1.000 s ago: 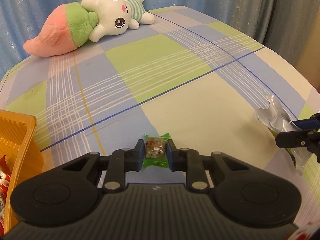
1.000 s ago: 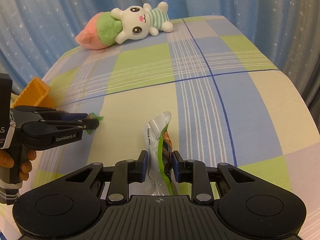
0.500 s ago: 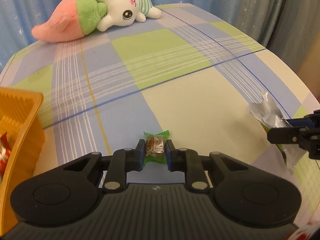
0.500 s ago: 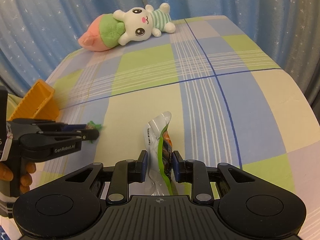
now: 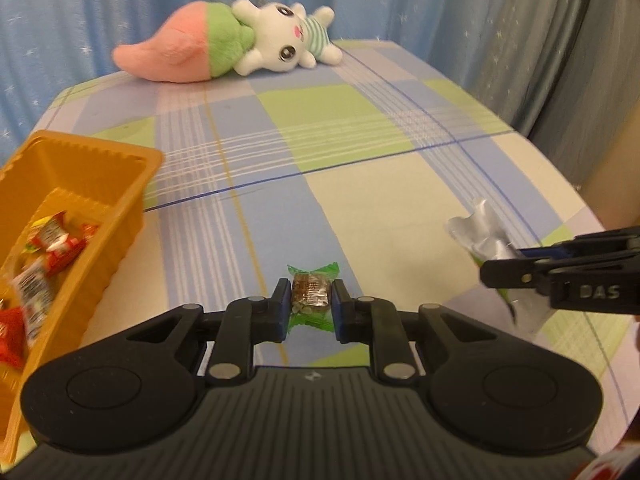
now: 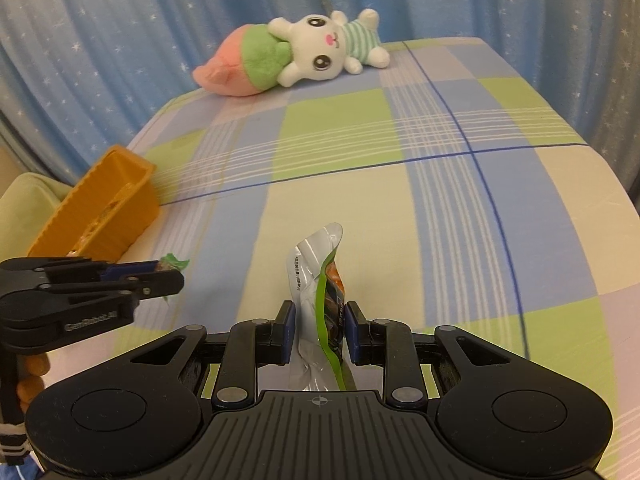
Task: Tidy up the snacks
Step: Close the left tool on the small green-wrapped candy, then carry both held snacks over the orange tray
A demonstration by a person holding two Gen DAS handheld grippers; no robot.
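My left gripper (image 5: 310,297) is shut on a small green-wrapped candy (image 5: 311,289), held just above the checked tablecloth. An orange tray (image 5: 132,204) with several red snack packets (image 5: 52,244) lies to its left. My right gripper (image 6: 320,318) is shut on a silver and green snack pouch (image 6: 318,276), which stands upright between the pads. From the right wrist view the left gripper (image 6: 168,276) shows at the left with the candy's green wrapper (image 6: 174,260) at its tip, near the orange tray (image 6: 108,208). The right gripper (image 5: 492,270) with the pouch (image 5: 480,232) shows at the right of the left wrist view.
A plush rabbit in a pink and green carrot (image 5: 240,48) lies at the far edge of the table, against a blue starred curtain (image 6: 120,20). A person's fingers (image 6: 34,376) grip the left handle. The checked cloth (image 6: 360,184) curves down at the right edge.
My left gripper has lifted and moved left with the candy, bringing the orange tray and its packets further into view. The right gripper drifted slightly, still holding the pouch.
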